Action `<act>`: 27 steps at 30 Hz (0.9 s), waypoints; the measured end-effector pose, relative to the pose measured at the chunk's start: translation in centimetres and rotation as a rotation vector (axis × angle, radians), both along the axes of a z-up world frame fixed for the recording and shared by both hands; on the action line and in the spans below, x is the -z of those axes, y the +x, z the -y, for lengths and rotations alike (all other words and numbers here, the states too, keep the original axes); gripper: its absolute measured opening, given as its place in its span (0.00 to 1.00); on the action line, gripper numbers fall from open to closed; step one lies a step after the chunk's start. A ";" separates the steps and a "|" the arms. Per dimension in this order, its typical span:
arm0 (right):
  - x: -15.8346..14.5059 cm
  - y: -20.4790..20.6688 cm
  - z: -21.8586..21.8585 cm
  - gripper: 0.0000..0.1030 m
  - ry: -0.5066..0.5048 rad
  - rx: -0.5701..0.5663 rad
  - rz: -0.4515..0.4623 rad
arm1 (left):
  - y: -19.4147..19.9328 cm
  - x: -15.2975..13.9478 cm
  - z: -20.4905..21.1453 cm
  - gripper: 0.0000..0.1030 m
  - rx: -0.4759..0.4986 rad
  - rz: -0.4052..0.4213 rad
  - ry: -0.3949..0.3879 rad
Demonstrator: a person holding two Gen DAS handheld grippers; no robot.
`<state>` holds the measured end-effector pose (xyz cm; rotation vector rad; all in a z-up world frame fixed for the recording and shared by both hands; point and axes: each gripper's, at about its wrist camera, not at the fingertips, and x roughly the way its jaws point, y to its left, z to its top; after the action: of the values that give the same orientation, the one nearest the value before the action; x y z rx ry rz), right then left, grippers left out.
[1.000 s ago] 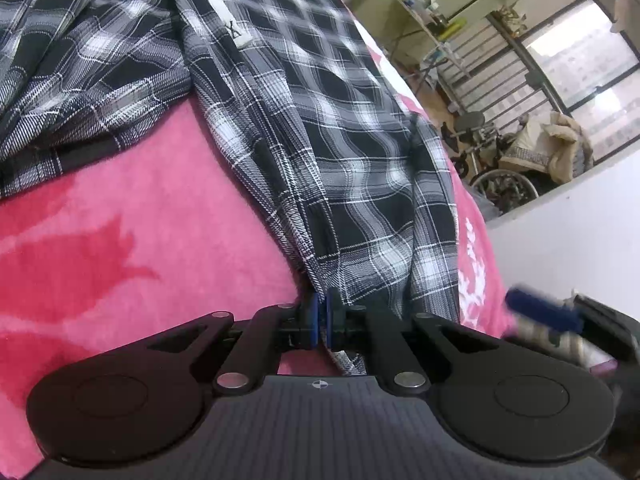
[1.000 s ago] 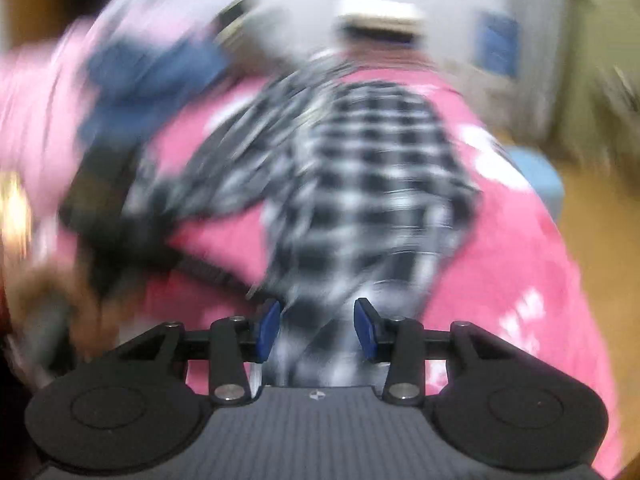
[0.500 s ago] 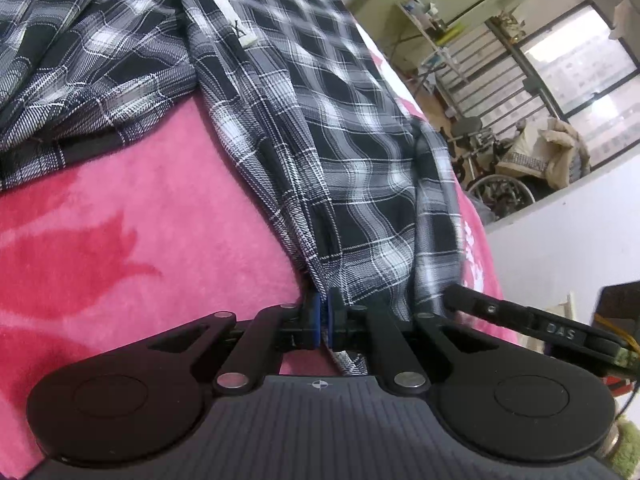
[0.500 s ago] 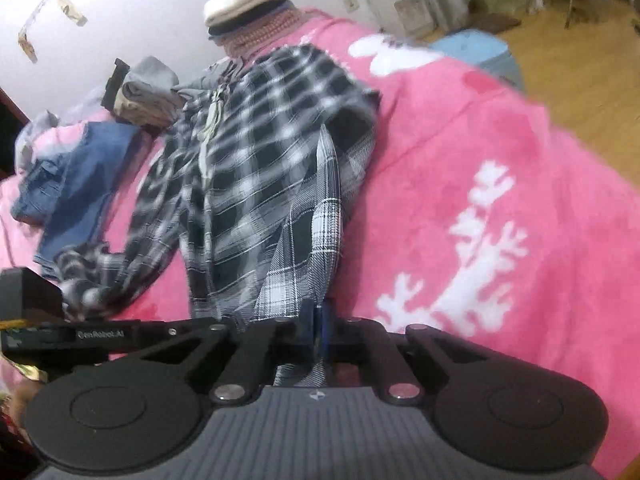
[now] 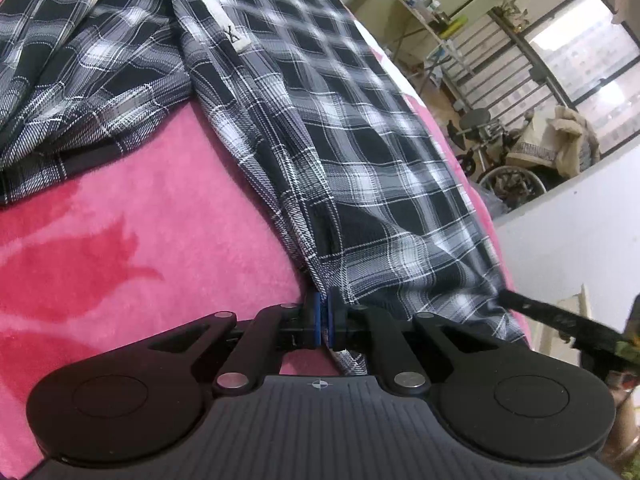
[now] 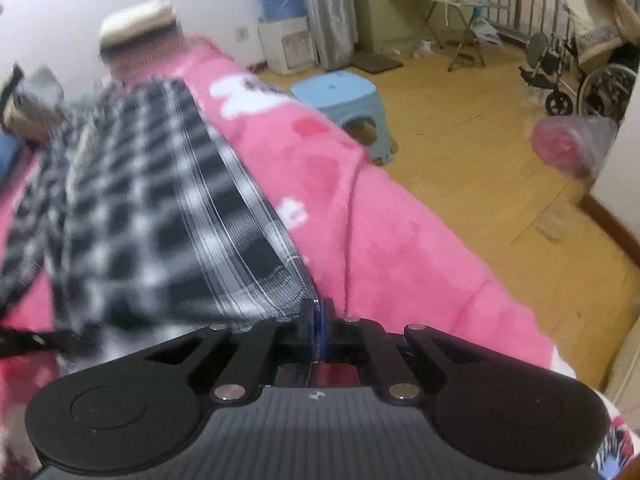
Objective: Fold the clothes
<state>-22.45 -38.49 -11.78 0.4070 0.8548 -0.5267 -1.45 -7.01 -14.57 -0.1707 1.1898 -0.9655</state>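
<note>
- Since a second ago, right gripper [image 6: 319, 328] has clamped the plaid garment's [image 6: 168, 208] hem near the bed's [image 6: 400, 248] edge.
- Left gripper [image 5: 325, 320] pinches the other corner; lift both evenly, keeping hem taut.

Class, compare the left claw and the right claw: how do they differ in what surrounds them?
The left claw grips the plaid garment with pink blanket on its left; the right claw grips it with blanket on its right. The left view is sharp; the right is blurred. Both are shut on the fabric.
</note>
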 end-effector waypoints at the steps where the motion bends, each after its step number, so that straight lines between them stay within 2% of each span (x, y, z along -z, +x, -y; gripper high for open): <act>1: 0.3 0.2 0.0 0.02 -0.007 -0.003 -0.008 | 0.0 0.0 0.0 0.04 0.001 0.001 0.000; 5: 0.4 0.2 0.7 0.06 0.020 0.012 0.000 | 0.1 0.0 0.0 0.04 0.012 0.008 0.001; 6: 0.0 -0.3 1.1 0.12 0.042 0.036 0.019 | 0.1 0.0 0.0 0.04 0.020 0.012 0.001; 7: -0.4 -1.1 1.6 0.24 0.064 0.067 0.041 | 0.1 -0.1 0.0 0.04 0.025 0.010 -0.001; 8: -0.7 -1.9 2.2 0.26 0.090 0.104 0.070 | 0.2 -0.1 -0.1 0.04 0.030 0.007 -0.003; 12: -2.0 -7.4 4.3 0.27 0.256 0.255 0.201 | 0.4 -0.6 -0.2 0.05 0.042 -0.009 -0.003; 15: -2.5 -10.2 3.7 0.28 0.331 0.251 0.225 | 0.0 -1.6 -0.6 0.07 0.066 0.044 0.007; 18: -2.9 -11.2 1.2 0.32 0.320 0.157 0.175 | -0.8 -3.2 -1.0 0.07 0.098 0.140 0.018; 22: -3.3 -12.0 -2.9 0.35 0.208 0.018 0.055 | -2.3 -5.5 -0.5 0.07 0.188 0.257 0.039; 24: -3.1 -12.4 -4.3 0.35 0.151 -0.021 -0.008 | -3.0 -6.4 0.4 0.07 0.253 0.282 0.048; 27: -1.8 -13.8 -6.1 0.34 0.148 -0.082 -0.108 | -4.0 -7.2 1.8 0.08 0.359 0.291 0.066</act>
<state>-36.23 -32.42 -9.99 0.4793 1.0144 -0.4134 -5.45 -8.81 -7.34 0.2385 0.9978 -1.2154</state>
